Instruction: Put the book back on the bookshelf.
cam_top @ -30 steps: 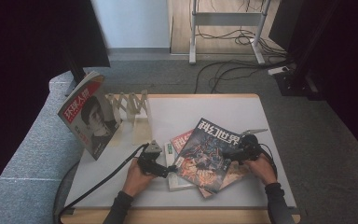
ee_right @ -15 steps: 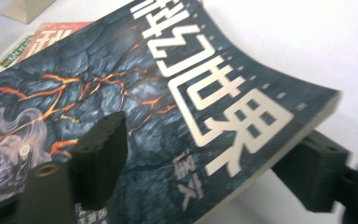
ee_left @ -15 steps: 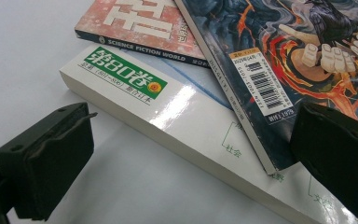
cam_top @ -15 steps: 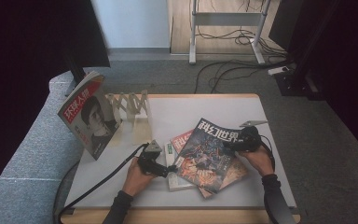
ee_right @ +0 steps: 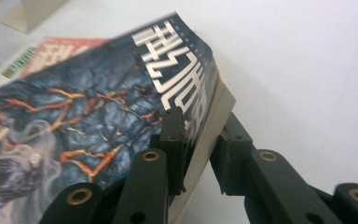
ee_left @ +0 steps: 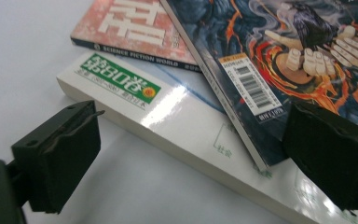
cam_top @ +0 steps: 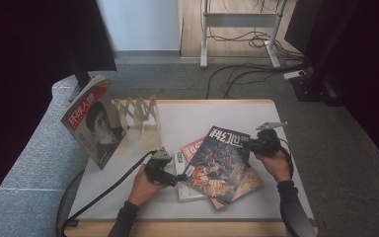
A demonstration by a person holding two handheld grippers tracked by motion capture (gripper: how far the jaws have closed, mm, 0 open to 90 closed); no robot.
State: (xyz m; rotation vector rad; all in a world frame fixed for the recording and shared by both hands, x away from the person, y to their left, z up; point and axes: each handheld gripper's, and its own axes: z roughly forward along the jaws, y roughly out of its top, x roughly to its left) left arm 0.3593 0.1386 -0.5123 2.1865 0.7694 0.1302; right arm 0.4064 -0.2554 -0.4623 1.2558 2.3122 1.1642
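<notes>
1. My table [cam_top: 217, 116] carries a stack of books near its front edge, between my two hands.
2. The top magazine [cam_top: 218, 163] lies tilted across the stack, over a second magazine [ee_left: 135, 28] and a thick book [ee_left: 177, 126] at the bottom.
3. My left gripper [cam_top: 177, 180] sits at the stack's left, my right gripper [cam_top: 249, 144] at the top magazine's right corner.
4. Behind and left stands a folding rack [cam_top: 140, 113], with an upright magazine [cam_top: 94, 126] leaning at its left end.
</notes>
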